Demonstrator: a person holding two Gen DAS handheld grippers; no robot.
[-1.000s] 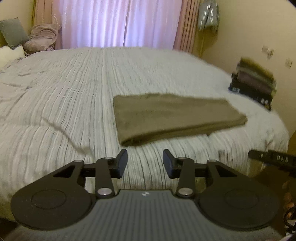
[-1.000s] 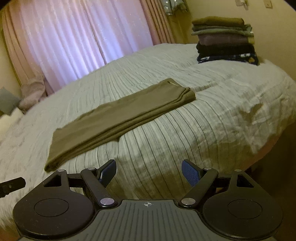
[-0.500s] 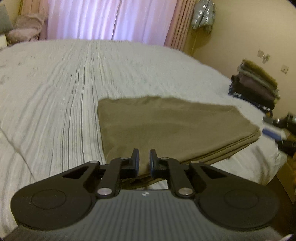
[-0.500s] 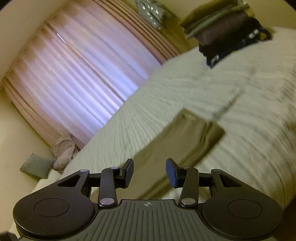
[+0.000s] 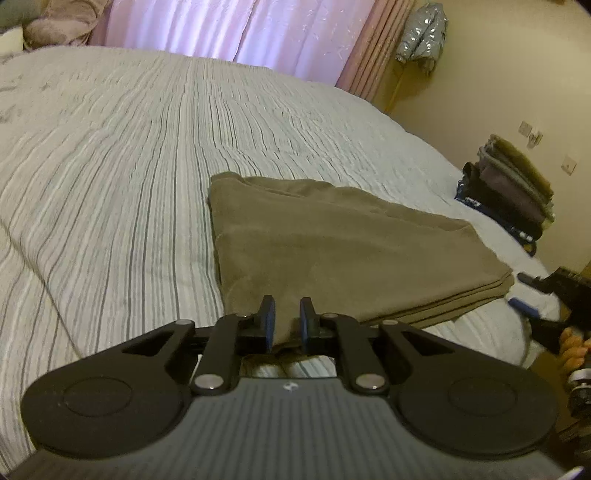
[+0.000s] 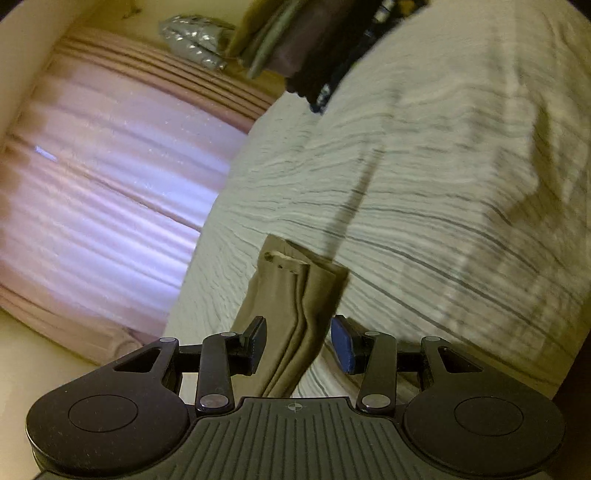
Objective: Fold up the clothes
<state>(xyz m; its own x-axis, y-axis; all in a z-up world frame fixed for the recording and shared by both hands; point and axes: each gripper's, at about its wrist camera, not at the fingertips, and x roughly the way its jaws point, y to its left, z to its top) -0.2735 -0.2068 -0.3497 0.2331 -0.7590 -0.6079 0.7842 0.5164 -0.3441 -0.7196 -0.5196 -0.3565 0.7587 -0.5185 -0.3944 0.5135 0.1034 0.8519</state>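
Note:
An olive-brown folded garment [image 5: 351, 251] lies flat on the striped bed [image 5: 129, 166]. My left gripper [image 5: 287, 306] is at its near left corner, shut on the cloth, which bunches up between the narrow jaws. My right gripper [image 6: 299, 332], rolled to one side, straddles the layered right end of the garment [image 6: 288, 295]. Its jaws stand half apart with a gap at each pad. In the left wrist view the right gripper [image 5: 524, 291] shows at the garment's far right end, with a person's hand [image 5: 576, 343] behind it.
A stack of folded clothes [image 5: 513, 188] sits on the bed's right corner, also at the top of the right wrist view [image 6: 295, 44]. Pink curtains [image 5: 240, 26] hang behind the bed. Pillows [image 5: 55, 22] lie at the far left. The bed's edge drops off on the right.
My left gripper came forward and down to the garment's near corner and closed on it. My right gripper rolled, moved in over the garment's right end, and narrowed its jaws from wide.

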